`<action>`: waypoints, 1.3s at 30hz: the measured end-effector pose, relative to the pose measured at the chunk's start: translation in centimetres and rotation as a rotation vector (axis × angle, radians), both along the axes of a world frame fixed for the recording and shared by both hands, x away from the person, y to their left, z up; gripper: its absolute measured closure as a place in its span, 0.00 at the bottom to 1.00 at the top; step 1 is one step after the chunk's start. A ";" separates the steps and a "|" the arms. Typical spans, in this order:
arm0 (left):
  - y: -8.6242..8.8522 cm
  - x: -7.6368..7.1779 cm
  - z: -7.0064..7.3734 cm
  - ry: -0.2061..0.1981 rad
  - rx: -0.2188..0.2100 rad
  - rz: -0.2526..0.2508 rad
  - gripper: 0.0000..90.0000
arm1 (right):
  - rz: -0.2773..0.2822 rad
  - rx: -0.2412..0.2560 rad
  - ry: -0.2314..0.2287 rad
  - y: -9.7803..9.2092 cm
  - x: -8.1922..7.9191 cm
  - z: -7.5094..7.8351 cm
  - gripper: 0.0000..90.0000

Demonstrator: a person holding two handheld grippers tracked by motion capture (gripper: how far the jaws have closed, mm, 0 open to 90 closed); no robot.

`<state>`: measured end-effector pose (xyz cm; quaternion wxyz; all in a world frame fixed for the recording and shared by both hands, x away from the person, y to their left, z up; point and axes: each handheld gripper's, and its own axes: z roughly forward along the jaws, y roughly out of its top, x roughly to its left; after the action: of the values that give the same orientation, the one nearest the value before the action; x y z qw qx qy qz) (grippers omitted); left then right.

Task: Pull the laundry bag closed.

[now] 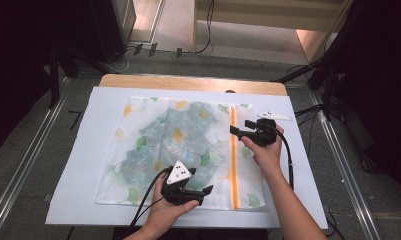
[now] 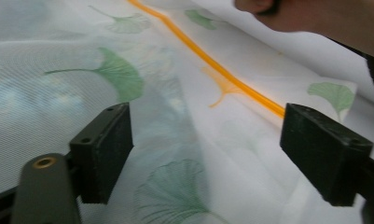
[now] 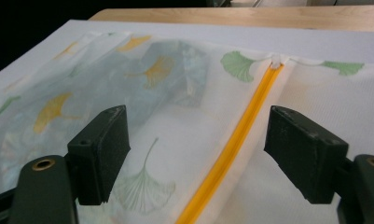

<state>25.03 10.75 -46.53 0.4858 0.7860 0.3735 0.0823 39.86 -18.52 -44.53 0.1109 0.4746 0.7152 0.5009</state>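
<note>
Where the white mat (image 1: 83, 150) covers the wooden table (image 1: 188, 81), lies flat a sheer mesh laundry bag (image 1: 138, 190) printed with green and orange ginkgo leaves, near the middle and a little toward the right. Holds a bluish patterned cloth (image 1: 180, 135) inside, dimly seen through the mesh. Runs front to back along the bag's right part an orange zipper (image 1: 233, 160), closed, with its pale pull (image 3: 276, 59) at the far end.

Hovers over the bag's near edge, left of the zipper, the left gripper (image 1: 205, 191), held in the left hand (image 1: 168, 207), jaws spread wide apart, nothing between them but mesh below. Carries a grey three-cornered plate (image 1: 179, 173) on top.

Sits at the zipper's far stretch the right gripper (image 1: 239, 129), gripped by the right hand (image 1: 265, 150), pointing left, jaws likewise parted and straddling the orange line without pinching it. Cannot tell whether either touches the fabric.

Beyond the table, grey floor (image 1: 48, 110), metal rails (image 1: 18, 175) and dark stands.
</note>
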 end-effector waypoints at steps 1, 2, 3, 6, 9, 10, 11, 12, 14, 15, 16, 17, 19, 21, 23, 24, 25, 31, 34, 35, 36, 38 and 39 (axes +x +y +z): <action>0.4 0.1 0.0 0.002 0.001 0.001 0.15 | 0.002 -0.007 -0.001 -0.2 -0.5 -0.1 0.22; 0.4 0.1 0.0 0.002 0.001 0.001 0.14 | 0.002 -0.007 -0.001 -0.2 -0.5 -0.1 0.22; 0.8 0.2 0.1 0.004 -0.011 -0.006 0.13 | 0.006 -0.004 -0.003 -0.6 -1.3 -0.2 0.21; 2.5 0.4 0.3 -0.027 -0.011 -0.010 0.10 | 0.008 0.002 -0.011 -1.2 -2.6 -0.3 0.20; 3.5 0.5 0.5 -0.038 -0.006 -0.011 0.09 | 0.010 0.009 -0.005 -1.5 -3.5 -0.5 0.19; 4.2 0.6 0.6 -0.052 -0.001 -0.009 0.08 | 0.020 0.000 -0.001 -1.7 -4.3 -0.5 0.18; 4.2 0.6 0.6 -0.052 -0.001 -0.009 0.08 | 0.024 -0.008 0.003 -1.8 -4.8 -0.5 0.16; 4.6 0.7 0.6 -0.054 -0.001 -0.009 0.08 | 0.031 -0.014 0.001 -1.8 -5.2 -0.5 0.16; 5.3 0.8 0.7 -0.058 0.014 0.005 0.08 | 0.039 -0.016 -0.005 -2.1 -5.9 -0.4 0.15; 5.7 1.0 0.7 -0.057 0.018 0.014 0.08 | 0.039 -0.016 -0.005 -2.1 -5.9 -0.4 0.15; 6.1 1.1 0.8 -0.056 0.023 0.019 0.08 | 0.041 -0.017 -0.007 -2.2 -6.3 -0.3 0.15; 6.8 1.2 0.9 -0.059 0.029 0.034 0.08 | 0.043 -0.015 -0.016 -2.5 -6.9 -0.2 0.15; 7.2 1.3 1.0 -0.062 0.038 0.039 0.08 | 0.042 -0.003 -0.019 -2.9 -7.5 -0.1 0.14; 8.5 1.4 1.0 -0.070 0.060 0.060 0.08 | 0.038 0.008 -0.019 -3.3 -8.0 -0.1 0.14; 9.2 1.3 0.8 -0.068 0.070 0.077 0.08 | 0.032 0.006 -0.019 -3.7 -8.5 -0.1 0.14; 9.2 1.3 0.8 -0.068 0.070 0.077 0.08 | 0.031 0.006 -0.018 -3.9 -8.7 -0.1 0.14; 9.6 1.3 0.8 -0.065 0.077 0.082 0.08 | 0.032 0.005 -0.018 -4.2 -9.0 -0.2 0.14; 12.1 1.7 1.2 -0.086 0.087 0.121 0.07 | 0.041 0.002 -0.030 -5.0 -10.4 -0.8 0.15; 13.6 1.7 1.4 -0.093 0.097 0.148 0.07 | 0.040 -0.020 -0.031 -5.6 -11.3 -1.1 0.15; 14.5 1.8 1.5 -0.095 0.099 0.164 0.07 | 0.039 -0.016 -0.027 -5.7 -11.6 -1.1 0.15; 14.5 1.8 1.5 -0.095 0.099 0.164 0.07 | 0.039 -0.016 -0.027 -5.7 -11.6 -1.1 0.15; 15.6 1.8 1.6 -0.091 0.100 0.183 0.07 | 0.035 -0.015 -0.029 -6.1 -11.9 -1.2 0.15; 16.1 1.7 1.6 -0.088 0.099 0.189 0.07 | 0.030 -0.020 -0.028 -6.4 -12.3 -1.2 0.15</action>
<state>26.77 26.83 -44.91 0.4523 0.7659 0.4197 0.1806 27.55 -24.90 -45.74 0.1181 0.4554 0.7257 0.5020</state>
